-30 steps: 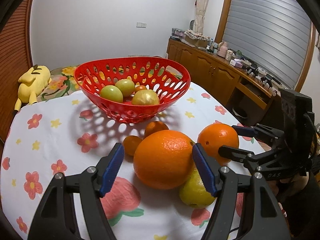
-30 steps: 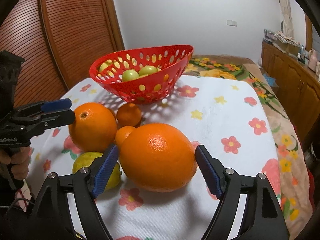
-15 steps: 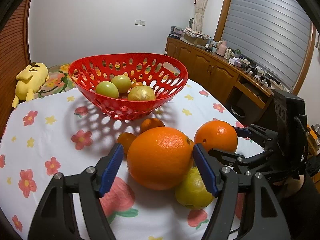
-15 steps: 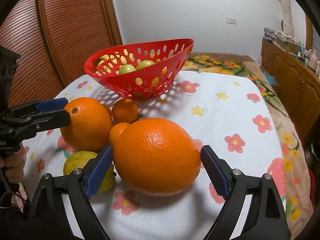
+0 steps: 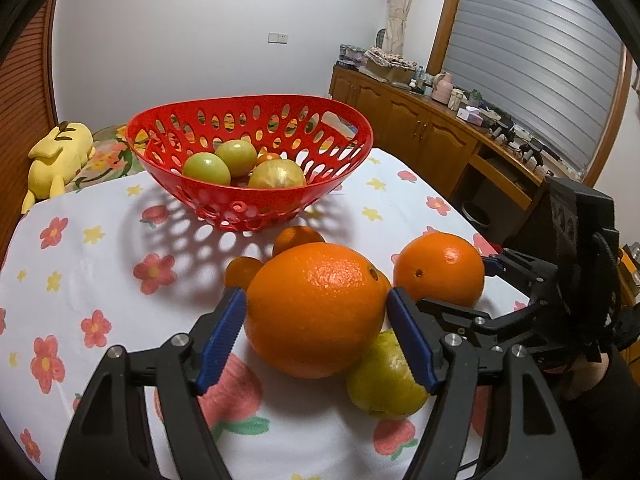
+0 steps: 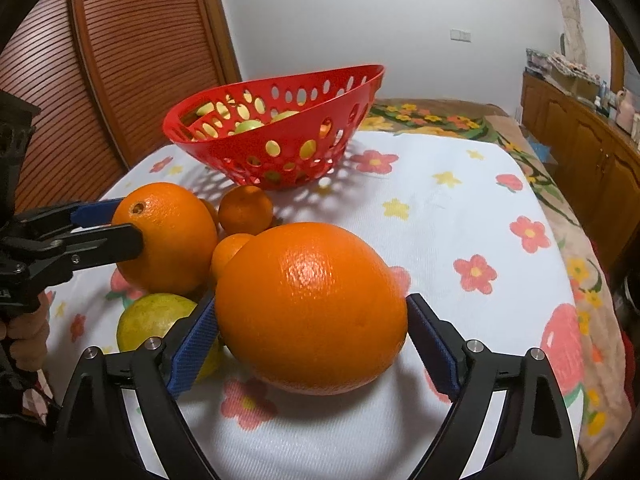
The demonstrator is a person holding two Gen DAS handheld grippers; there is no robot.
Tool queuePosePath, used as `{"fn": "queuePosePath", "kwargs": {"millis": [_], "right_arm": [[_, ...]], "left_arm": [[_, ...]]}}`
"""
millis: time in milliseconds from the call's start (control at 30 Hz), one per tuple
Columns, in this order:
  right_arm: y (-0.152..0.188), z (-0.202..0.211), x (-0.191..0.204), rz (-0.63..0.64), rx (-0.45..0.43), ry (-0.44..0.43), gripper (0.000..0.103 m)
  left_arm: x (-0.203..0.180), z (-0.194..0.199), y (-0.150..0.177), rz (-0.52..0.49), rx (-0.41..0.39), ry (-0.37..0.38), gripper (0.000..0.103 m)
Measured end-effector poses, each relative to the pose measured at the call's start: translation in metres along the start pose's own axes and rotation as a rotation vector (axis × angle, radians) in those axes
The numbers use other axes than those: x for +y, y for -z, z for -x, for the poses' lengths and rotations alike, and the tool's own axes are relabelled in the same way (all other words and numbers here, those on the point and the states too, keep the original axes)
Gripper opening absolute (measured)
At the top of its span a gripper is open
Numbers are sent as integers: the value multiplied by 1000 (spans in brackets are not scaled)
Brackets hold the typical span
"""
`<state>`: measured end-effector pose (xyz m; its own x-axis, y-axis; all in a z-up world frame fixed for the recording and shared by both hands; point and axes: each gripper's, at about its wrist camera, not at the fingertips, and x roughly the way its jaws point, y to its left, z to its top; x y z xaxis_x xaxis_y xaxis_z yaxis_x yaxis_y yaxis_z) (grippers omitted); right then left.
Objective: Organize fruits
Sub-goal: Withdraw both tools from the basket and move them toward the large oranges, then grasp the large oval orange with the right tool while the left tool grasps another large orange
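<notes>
Left wrist view shows the red basket (image 5: 248,204) far on the desk (image 5: 100,280) holding only a few fruits, while each gripper's jaws grasp an orange, two tangerines (image 5: 298,238) and a lemon (image 5: 384,380) remaining.

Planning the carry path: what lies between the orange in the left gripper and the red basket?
Two small mandarins on the cloth, shown in the left wrist view.

A yellow plush toy (image 5: 60,156) is lying beyond the flower-printed tablecloth (image 5: 100,256). Wooden cabinets (image 5: 420,144) are lining the wall, with small clutter (image 5: 472,104) sitting on top.
</notes>
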<state>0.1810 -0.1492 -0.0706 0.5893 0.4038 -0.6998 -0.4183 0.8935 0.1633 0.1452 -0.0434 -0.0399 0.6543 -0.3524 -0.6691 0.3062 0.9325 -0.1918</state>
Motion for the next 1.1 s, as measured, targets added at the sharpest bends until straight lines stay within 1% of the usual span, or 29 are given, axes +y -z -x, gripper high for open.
{"fn": "queuePosePath", "kwargs": {"millis": [267, 433, 600, 967, 1100], "right_arm": [[11, 13, -7, -29, -28, 24, 91], [15, 15, -6, -16, -47, 35, 92], [18, 16, -8, -29, -56, 31, 92], [19, 16, -9, -32, -59, 26, 92], [19, 15, -9, -33, -58, 23, 93]], "left_arm": [[-1, -7, -2, -5, 19, -14, 78], [-3, -14, -2, -17, 30, -33, 82], [-3, -24, -1, -28, 61, -46, 85], [0, -42, 2, -23, 109, -39, 86], [0, -40, 4, -30, 97, -29, 84]]}}
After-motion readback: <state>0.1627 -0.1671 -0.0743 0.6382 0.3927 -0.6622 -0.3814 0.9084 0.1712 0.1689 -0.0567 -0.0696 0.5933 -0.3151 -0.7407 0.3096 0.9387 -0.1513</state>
